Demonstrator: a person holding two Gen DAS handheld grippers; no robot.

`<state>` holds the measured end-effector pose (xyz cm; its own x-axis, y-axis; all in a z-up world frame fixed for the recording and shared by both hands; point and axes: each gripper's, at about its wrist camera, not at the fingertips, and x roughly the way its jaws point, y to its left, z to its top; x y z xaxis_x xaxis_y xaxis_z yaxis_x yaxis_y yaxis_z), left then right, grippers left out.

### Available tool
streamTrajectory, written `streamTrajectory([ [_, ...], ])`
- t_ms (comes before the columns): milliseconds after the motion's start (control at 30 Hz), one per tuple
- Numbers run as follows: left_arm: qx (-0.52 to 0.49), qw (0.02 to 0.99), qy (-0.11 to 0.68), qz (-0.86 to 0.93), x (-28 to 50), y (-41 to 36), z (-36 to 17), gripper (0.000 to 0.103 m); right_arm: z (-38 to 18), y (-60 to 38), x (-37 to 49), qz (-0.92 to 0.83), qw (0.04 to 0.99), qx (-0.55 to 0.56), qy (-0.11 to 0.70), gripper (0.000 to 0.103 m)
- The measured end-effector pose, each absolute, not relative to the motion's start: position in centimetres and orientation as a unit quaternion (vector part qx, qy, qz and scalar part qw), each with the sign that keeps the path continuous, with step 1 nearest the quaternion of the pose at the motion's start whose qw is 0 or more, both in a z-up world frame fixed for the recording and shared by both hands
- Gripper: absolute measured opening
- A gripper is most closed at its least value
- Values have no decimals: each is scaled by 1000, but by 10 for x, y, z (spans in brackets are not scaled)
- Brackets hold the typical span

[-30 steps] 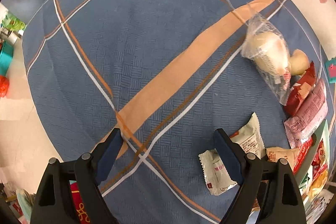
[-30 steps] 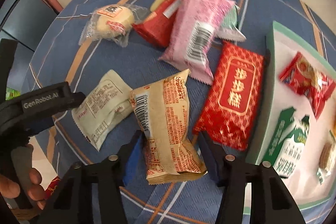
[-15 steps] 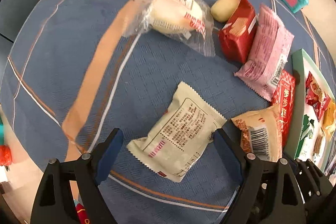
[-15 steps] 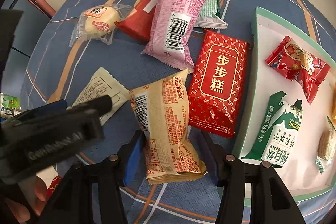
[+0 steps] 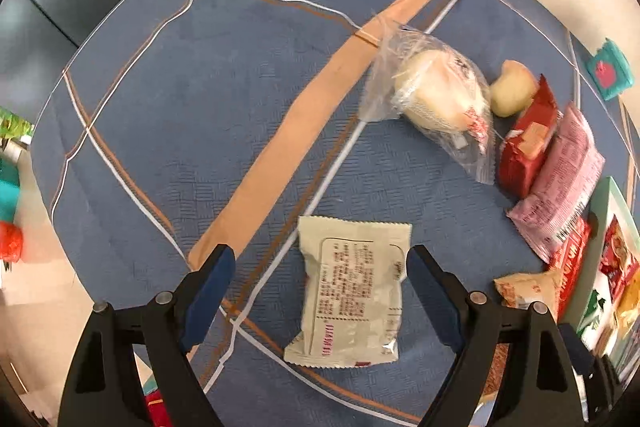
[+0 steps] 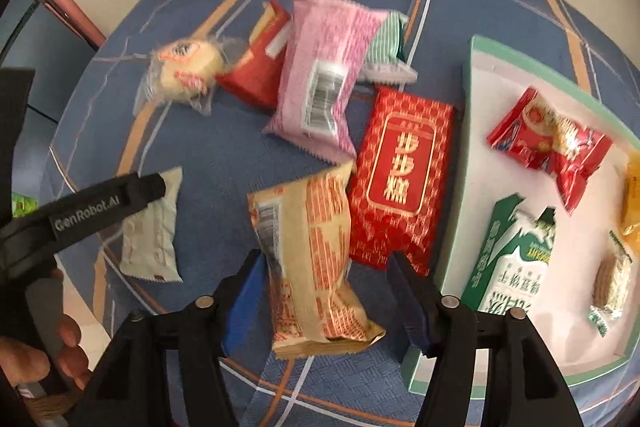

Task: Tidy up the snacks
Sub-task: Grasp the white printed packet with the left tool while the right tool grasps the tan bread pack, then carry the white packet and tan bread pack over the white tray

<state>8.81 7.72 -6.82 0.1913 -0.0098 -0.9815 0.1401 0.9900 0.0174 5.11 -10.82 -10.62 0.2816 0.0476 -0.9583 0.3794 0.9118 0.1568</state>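
We hold our left gripper (image 5: pixel 320 287) spread around the cream packet (image 5: pixel 352 291) at lower centre, and our right gripper (image 6: pixel 326 293) spread astride the tan packet (image 6: pixel 312 259), ready to lift both toward the tray (image 6: pixel 466 131) at right.

right gripper (image 6: pixel 326 297) jaws wide, straddling tan snack packet (image 6: pixel 310 259) | green-rimmed tray (image 6: pixel 466 131) right

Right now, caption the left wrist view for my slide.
Open left gripper straddles a cream snack packet lying on the blue plaid tablecloth.
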Motion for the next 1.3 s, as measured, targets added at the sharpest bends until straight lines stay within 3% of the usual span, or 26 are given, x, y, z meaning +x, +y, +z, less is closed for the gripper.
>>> streamTrajectory([
  [333,58,747,659,-67,92,65,-72,88,-91,-89,68,-90,786,120,600,71],
  [400,56,741,665,-74,91,61,-75,84,-97,-86,68,-93,781,112,608,71],
  [433,54,737,669,-79,91,60,-78,77,-99,-86,70,-95,778,108,612,71],
  [533,57,737,668,-84,89,52,-78,75,-100,-82,73,-83,777,114,614,71],
  [667,49,741,664,-84,86,51,-80,61,-96,-72,78,-63,785,117,605,71],
  [1133,63,743,662,-82,87,52,-106,60,-129,-39,88,-91,767,69,631,67],
  [1200,62,743,662,-82,88,52,-105,60,-128,-37,89,-92,768,74,630,60],
  [1233,59,743,661,-82,87,53,-109,59,-126,-37,90,-91,770,77,627,50],
  [1300,51,744,661,-82,89,55,-107,58,-121,-48,88,-89,774,80,622,45],
])
